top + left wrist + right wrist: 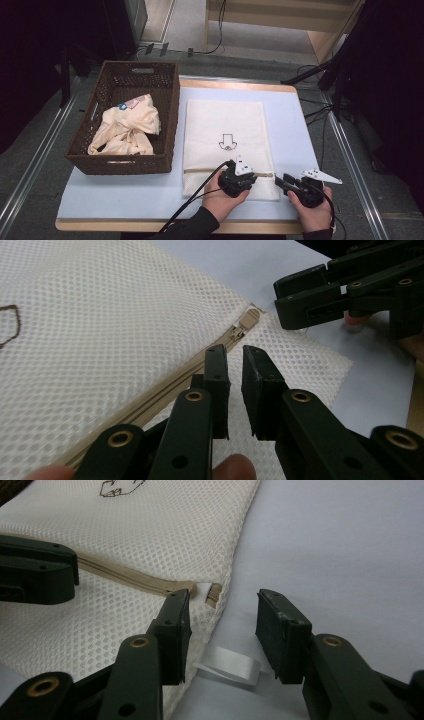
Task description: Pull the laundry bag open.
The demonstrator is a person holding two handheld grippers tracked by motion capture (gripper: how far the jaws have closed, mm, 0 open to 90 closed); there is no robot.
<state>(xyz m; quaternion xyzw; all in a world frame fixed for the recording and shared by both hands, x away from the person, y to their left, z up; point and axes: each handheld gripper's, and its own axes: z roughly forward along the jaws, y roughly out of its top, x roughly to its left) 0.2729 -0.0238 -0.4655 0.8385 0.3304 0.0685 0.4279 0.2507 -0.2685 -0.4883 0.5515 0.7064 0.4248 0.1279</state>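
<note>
Unzipping of the mesh laundry bag is being set up: the left gripper stands nearly clenched over the zipper with nothing visibly gripped, the right gripper is spread empty at the bag's corner, and the next move likely calls for pinching the zipper pull.

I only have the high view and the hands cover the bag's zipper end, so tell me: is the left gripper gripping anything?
Observer: No. The left gripper shows a narrow gap between its jaws, nothing pinched, just over the zipper of the mesh bag.
Operator: Where's the zipper pull?
Observer: The zipper pull lies just beyond those jaws, near the bag's corner.
Operator: And the right gripper?
Observer: The right gripper is open, straddling the bag's edge, with a white ribbon loop lying between its jaws.
</note>
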